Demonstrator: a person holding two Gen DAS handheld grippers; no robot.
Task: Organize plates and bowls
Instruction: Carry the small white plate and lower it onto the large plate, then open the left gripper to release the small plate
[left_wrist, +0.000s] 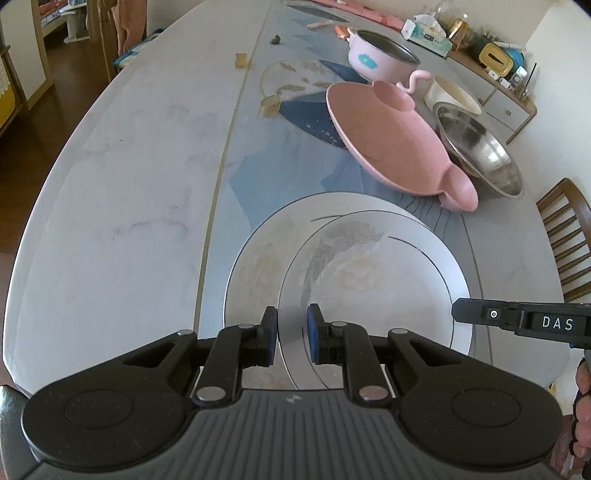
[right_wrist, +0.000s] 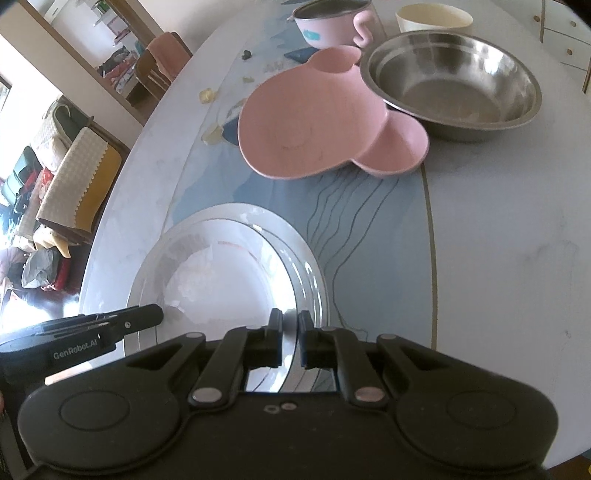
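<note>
Blurring plate rim (left_wrist: 291, 332) between fingers (left_wrist: 269, 334)

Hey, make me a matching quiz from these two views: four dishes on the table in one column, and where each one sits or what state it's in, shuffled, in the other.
Column one:
1. white floral plate
2. pink ear-shaped plate
3. round stainless steel bowl
4. pink enamel pot with a curled handle

Column two:
A. tilted, its rim resting on the steel bowl
B. far end of the row, beside a cream bowl
C. gripped at its near rim by both grippers, over another white plate
D. bare metal, empty, propping up a plate

Pairs: 1-C, 2-A, 3-D, 4-B
</note>
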